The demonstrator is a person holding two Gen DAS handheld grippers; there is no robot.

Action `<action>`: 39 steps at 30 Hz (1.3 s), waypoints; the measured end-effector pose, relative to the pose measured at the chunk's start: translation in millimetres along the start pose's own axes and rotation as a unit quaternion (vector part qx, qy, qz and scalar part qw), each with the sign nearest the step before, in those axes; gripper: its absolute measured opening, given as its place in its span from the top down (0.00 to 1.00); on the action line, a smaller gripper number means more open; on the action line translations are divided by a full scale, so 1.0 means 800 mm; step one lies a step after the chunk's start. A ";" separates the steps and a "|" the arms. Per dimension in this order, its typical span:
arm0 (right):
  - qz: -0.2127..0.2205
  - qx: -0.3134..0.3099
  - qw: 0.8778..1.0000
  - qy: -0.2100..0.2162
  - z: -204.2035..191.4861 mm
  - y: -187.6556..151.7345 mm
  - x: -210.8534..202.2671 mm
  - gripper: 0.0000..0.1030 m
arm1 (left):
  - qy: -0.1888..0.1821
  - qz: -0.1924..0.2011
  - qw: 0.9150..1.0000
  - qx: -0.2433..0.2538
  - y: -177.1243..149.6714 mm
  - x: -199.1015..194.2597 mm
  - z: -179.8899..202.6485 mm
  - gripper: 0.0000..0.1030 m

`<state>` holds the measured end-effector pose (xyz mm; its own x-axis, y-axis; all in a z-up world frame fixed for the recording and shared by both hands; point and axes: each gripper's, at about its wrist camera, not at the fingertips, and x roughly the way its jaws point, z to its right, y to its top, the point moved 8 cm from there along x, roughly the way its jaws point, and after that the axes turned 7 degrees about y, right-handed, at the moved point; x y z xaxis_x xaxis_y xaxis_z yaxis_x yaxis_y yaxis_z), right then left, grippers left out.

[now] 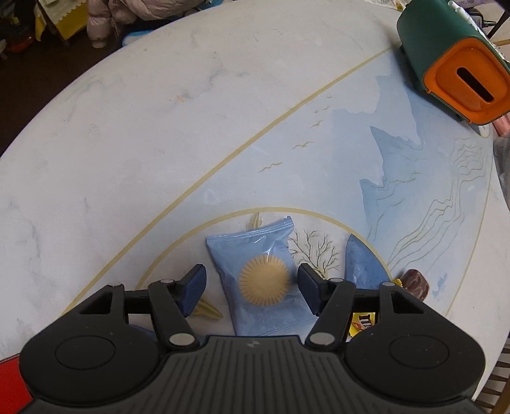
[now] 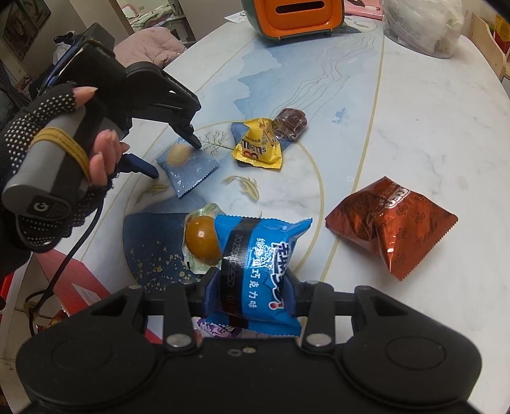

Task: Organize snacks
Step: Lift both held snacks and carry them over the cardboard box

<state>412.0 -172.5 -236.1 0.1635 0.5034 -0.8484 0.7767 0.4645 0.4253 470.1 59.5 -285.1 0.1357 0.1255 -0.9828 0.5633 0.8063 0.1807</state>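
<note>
Right gripper [image 2: 251,286] pinches the blue snack bag [image 2: 255,274]; left gripper [image 1: 251,286] straddles the pale-blue cookie packet [image 1: 261,280].

Left jaws spread wide, apparently not yet gripping the packet flat on the table [image 1: 159,127]; lower, close mid-packet beside the cookie. Farther: M&M's bag [image 2: 258,146], brown Oreo bag [image 2: 389,223].

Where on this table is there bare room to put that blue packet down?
Bare marble lies right of the brown Oreo bag, toward the table edge, and between it and the orange box. It is crowded around the M&M's bag, light blue cookie packet and egg.
</note>
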 end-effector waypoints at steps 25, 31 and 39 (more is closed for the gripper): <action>0.035 -0.002 0.999 -0.005 -0.031 -0.004 -0.051 0.62 | -0.132 -0.008 0.991 0.009 -0.022 -0.083 -0.051 0.57; 0.060 -0.005 0.998 -0.012 -0.056 -0.009 -0.089 0.62 | -0.176 0.004 0.984 0.022 -0.032 -0.145 -0.081 0.57; 0.097 -0.013 0.995 -0.017 -0.102 -0.022 -0.146 0.62 | -0.218 0.013 0.975 0.043 -0.054 -0.217 -0.125 0.57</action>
<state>329.5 -180.1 -118.9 0.3292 0.5607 -0.7598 0.7126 0.3804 0.5895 340.7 60.7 -126.4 0.4741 -0.1272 -0.8712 0.6181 0.7528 0.2265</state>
